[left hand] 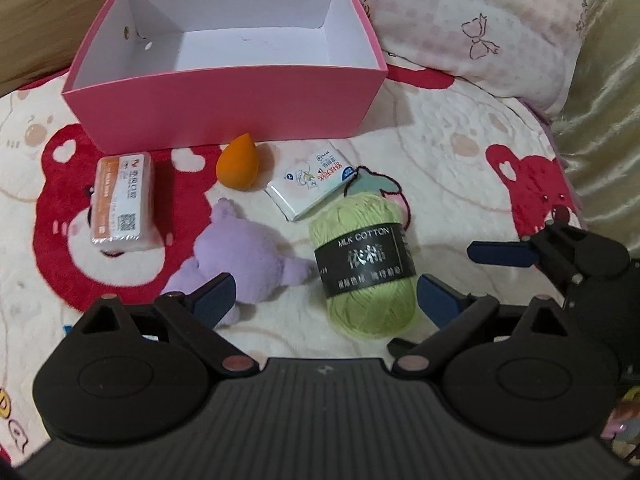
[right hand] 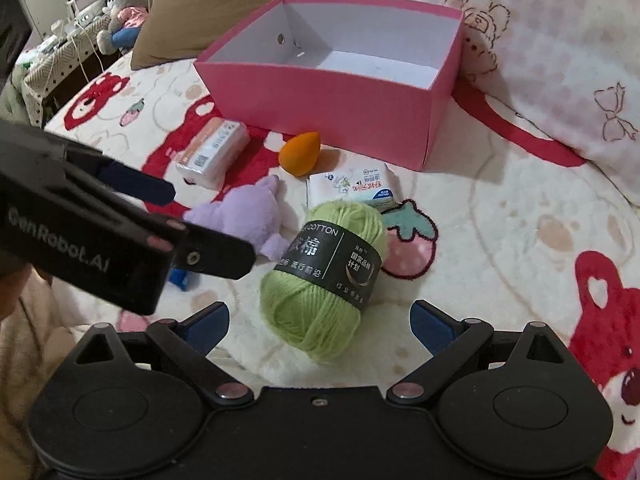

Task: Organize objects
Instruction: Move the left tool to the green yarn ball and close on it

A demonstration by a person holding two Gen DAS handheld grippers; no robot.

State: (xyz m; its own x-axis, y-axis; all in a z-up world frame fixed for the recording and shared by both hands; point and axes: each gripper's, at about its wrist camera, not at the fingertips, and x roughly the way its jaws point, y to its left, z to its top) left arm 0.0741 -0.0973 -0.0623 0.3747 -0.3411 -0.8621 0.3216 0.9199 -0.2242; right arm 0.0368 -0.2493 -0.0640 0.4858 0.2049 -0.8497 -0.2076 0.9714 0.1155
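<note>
Nearest: green cotton yarn skein (right hand: 320, 280), between wide-apart right gripper (right hand: 320, 326) pads, ungrasped. Left gripper (left hand: 326, 300) likewise released. Best squeezed across black band, then lifted into pink cardboard box (right hand: 320, 92).

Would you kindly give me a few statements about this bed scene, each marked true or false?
1. The pink box has nothing in it. True.
2. The green yarn lies inside the box. False: it lies on the blanket, in front of the box.
3. The right gripper is clamped on the yarn. False: its jaws stand open, either side of it.
4. The orange sponge lies between the wrapped packet and the tissue pack. True.
5. The left gripper is open. True.
</note>
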